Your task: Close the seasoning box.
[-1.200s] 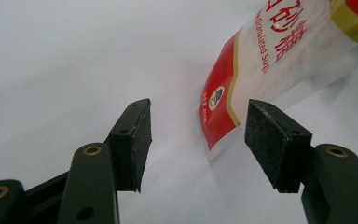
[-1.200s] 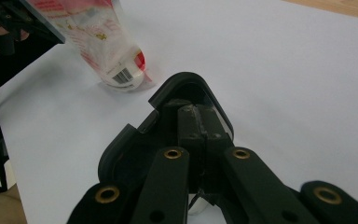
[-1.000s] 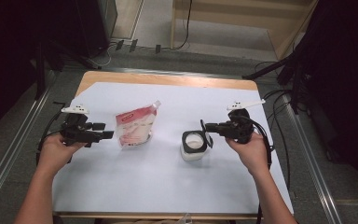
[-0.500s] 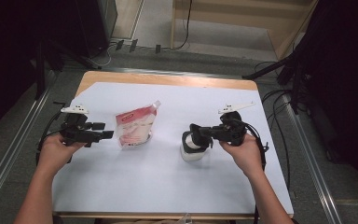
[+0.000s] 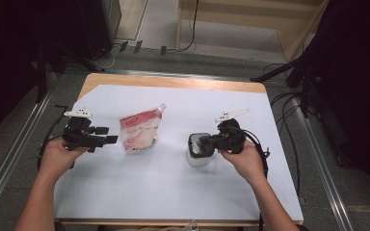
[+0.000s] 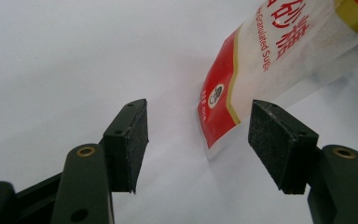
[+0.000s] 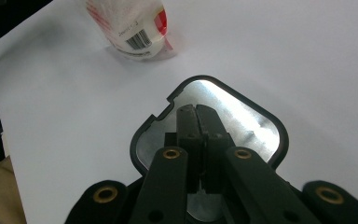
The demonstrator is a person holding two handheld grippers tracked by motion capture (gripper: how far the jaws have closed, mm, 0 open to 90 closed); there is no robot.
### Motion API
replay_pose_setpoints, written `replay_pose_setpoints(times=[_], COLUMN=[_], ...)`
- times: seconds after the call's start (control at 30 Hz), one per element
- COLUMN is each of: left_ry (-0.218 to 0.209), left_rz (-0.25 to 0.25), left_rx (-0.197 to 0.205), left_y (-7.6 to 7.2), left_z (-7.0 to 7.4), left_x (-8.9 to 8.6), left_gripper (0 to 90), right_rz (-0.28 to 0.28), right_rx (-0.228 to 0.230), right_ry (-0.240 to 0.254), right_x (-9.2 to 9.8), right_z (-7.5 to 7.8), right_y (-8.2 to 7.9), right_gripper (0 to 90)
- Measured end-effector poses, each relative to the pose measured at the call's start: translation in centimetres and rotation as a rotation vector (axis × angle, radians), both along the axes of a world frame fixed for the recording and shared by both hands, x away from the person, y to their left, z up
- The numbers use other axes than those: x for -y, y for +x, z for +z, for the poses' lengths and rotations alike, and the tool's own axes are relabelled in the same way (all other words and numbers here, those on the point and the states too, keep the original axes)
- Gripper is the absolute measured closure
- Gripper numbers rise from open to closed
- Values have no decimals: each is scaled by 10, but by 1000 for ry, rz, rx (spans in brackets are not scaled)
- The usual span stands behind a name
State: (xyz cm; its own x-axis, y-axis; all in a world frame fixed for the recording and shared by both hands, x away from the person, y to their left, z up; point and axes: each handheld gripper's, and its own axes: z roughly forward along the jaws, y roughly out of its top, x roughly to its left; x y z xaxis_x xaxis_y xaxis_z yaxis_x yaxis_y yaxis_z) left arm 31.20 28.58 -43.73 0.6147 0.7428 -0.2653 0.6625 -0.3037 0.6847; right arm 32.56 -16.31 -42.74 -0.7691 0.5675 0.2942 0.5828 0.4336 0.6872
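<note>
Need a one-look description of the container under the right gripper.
On the white table sheet, look right of centre, just ahead of the person's right hand. The small white container sits there under the shut right gripper. Unlike the red-and-white sugar pouch to its left, it's boxy, with a black-rimmed shiny lid.

From above, I saw the white sheet (image 5: 173, 192) that covered the wooden table (image 5: 173, 82). My left gripper (image 5: 107, 140) was held at the left side of the sheet, and its jaws pointed to the right, toward the sugar pouch (image 5: 139, 131). The jaws stood just beside the pouch, a little apart from it. The pouch was red and white and it stood upright, with its spout at the top right. My right gripper (image 5: 203, 143) pointed to the left and it was over the small white container (image 5: 198, 154) with the dark rim. I could not tell from this height if it touched the rim. Cables (image 5: 289, 125) lay at the right of the table.
</note>
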Motion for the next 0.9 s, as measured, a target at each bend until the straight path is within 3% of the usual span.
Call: replay_pose_setpoints(times=[0.17, 0.33, 0.63, 0.9], left_ry=[0, 0, 2, 7], left_rz=[1, 1, -3, -12], left_rx=[0, 1, -1, 7], left_y=[0, 0, 1, 3], left_z=[0, 0, 0, 0], left_x=[0, 0, 0, 4], left_gripper=[389, 389, 389, 389], right_rz=[0, 3, -46, -90], right_rx=[-4, 19, 61, 100], right_ry=[0, 12, 52, 70], right_x=[-1, -1, 8, 20], right_z=[-2, -1, 0, -3], right_y=[0, -1, 2, 3], right_gripper=[874, 799, 555, 463])
